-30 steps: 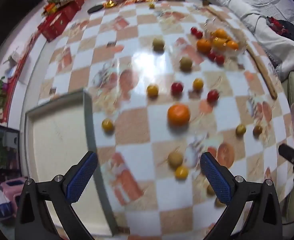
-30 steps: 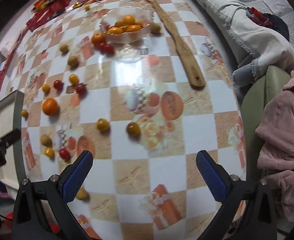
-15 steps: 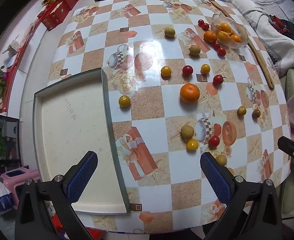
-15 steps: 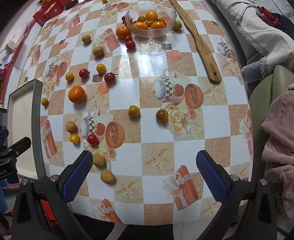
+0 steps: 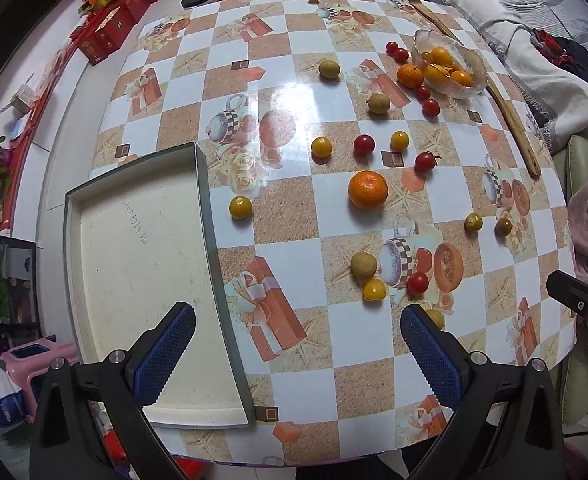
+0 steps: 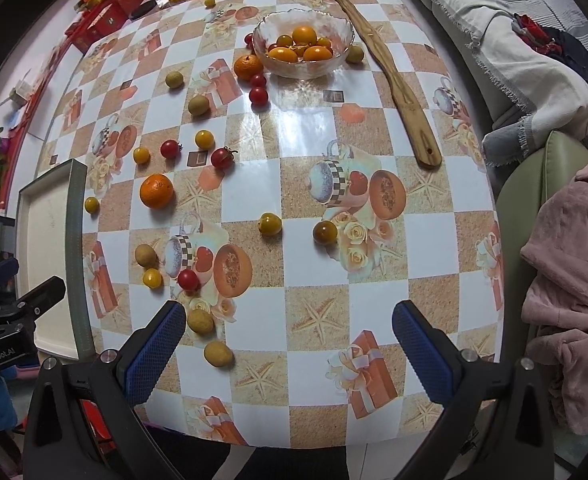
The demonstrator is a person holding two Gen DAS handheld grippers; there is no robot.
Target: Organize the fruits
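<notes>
Several small fruits lie loose on the checkered table: an orange (image 5: 367, 189) (image 6: 156, 191), red cherry tomatoes (image 5: 364, 143), yellow ones (image 5: 240, 207), brownish longans (image 5: 363, 265) (image 6: 200, 321). A glass bowl (image 5: 472, 65) (image 6: 336, 26) at the far side holds oranges and small yellow fruits. An empty shallow tray (image 5: 134, 264) (image 6: 44, 248) lies at the table's left edge. My left gripper (image 5: 294, 344) hangs open above the near edge, one finger over the tray. My right gripper (image 6: 290, 340) is open too, high over the near edge, with nothing held.
A long wooden spatula (image 6: 390, 76) lies right of the bowl. A sofa with grey and pink blankets (image 6: 574, 272) borders the table's right side. Red boxes and snack packets (image 5: 114, 28) crowd the far left floor and the table's far end.
Both grippers have pulled back and risen from the table, so the whole tabletop now shows. The fruits have not moved. Both stay open.
</notes>
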